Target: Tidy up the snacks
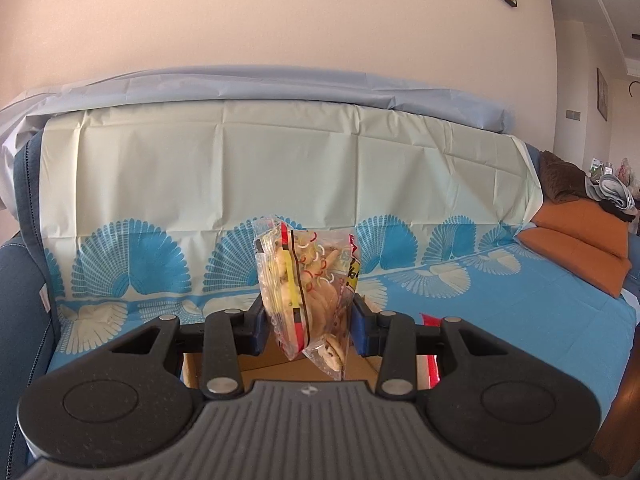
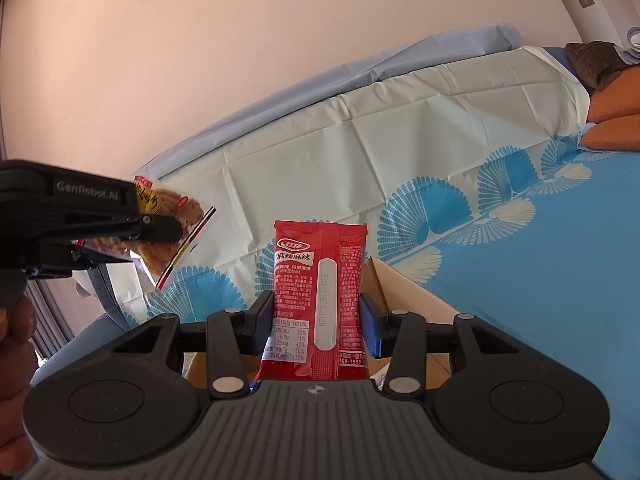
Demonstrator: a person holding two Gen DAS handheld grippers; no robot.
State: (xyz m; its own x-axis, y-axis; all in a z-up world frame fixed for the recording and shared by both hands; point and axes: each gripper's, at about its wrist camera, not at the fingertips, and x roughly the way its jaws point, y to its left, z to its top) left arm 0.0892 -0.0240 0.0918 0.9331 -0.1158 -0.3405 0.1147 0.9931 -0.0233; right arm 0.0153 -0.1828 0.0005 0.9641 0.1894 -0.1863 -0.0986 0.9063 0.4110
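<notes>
Left wrist view: the left tongs (image 1: 308, 330) grip a clear cookie bag (image 1: 308, 288) with red and yellow printing, held upright above an open cardboard box (image 1: 280, 364) on a blue fan-patterned bed cover (image 1: 520, 300). In the right wrist view, the right tongs (image 2: 318, 328) clamp a red snack packet (image 2: 320, 292), upright, back side showing white Chinese text, a nutrition table headed "NRV%" and a white date strip. The left device there reads "GenRobot.AI".

the sofa (image 1: 24, 280) is covered by a blue patterned sheet (image 1: 520, 300); a cardboard box (image 2: 404, 292) and orange cushions (image 1: 580, 248) lie on it.
</notes>
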